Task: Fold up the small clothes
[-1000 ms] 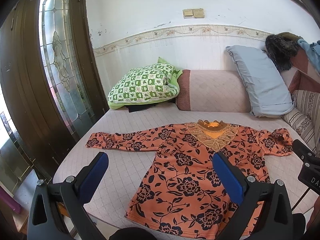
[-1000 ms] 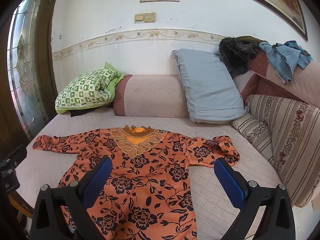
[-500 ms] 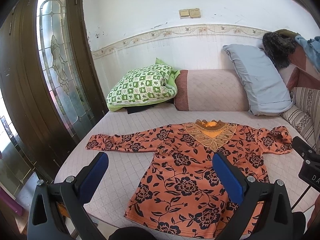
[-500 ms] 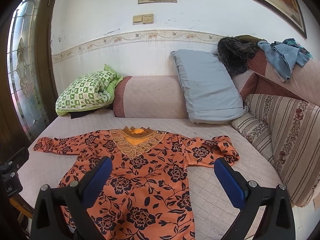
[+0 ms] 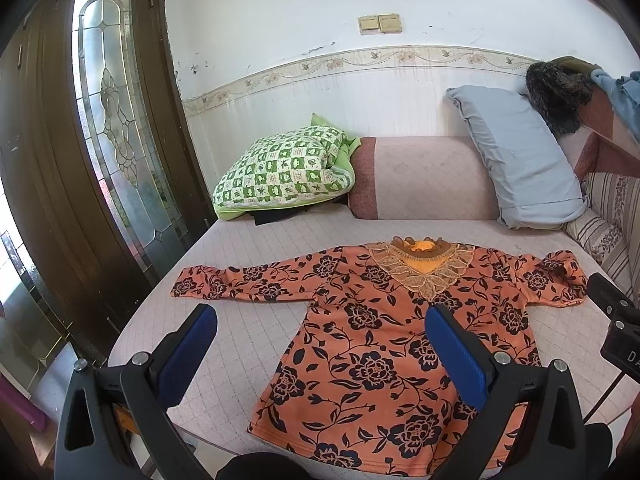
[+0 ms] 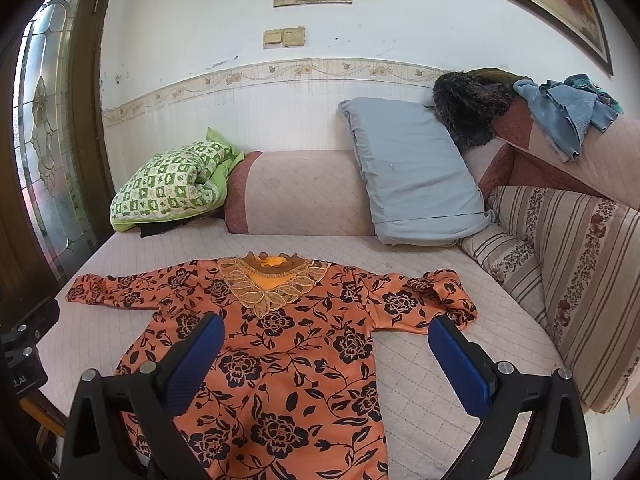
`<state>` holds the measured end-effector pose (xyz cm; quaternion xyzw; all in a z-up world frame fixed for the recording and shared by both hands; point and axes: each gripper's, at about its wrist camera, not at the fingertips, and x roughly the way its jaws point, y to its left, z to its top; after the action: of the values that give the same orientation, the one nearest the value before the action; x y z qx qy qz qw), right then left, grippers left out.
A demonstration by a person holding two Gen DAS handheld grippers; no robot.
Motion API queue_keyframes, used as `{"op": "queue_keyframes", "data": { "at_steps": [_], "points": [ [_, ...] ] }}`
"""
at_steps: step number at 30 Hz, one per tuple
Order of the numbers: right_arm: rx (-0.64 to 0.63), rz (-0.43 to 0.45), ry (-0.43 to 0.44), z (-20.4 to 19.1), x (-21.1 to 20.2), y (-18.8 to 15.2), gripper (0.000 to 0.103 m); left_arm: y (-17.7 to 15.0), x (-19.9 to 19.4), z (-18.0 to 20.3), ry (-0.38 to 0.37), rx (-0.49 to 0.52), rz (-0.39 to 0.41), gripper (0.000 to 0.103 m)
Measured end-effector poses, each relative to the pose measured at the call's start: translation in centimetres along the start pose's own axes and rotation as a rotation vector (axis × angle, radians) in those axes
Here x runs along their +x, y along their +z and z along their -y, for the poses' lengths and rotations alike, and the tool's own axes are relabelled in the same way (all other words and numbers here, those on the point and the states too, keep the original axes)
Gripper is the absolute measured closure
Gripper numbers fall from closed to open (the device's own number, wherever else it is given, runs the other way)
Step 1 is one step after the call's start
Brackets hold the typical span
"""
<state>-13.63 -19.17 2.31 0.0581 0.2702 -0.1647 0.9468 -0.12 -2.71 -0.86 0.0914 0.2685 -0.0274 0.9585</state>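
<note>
Blouse (image 5: 384,320): orange with black flowers, spread flat on the daybed (image 5: 256,248), front up, both sleeves out to the sides, lace collar toward the back cushions.
Right sleeve end (image 6: 452,296): bunched (the other sleeve lies straight).
Left gripper (image 5: 320,344): released, blue pads wide apart, held above the near edge over the blouse's left side, touching nothing.
Right gripper (image 6: 326,350): released too, above the blouse's right half, touching nothing.
Back of daybed: green checked pillow (image 6: 168,184), pink bolster (image 6: 304,196), grey pillow (image 6: 412,172).
</note>
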Motion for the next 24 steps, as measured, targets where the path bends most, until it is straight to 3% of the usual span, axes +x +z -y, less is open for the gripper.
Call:
{"op": "queue_keyframes", "data": {
  "at_steps": [24],
  "points": [
    [-0.061,-0.009,0.018,-2.9,0.4,0.4,0.000,-0.3,1.2,-3.4,0.051,-0.070,0.007,0.000]
  ]
}}
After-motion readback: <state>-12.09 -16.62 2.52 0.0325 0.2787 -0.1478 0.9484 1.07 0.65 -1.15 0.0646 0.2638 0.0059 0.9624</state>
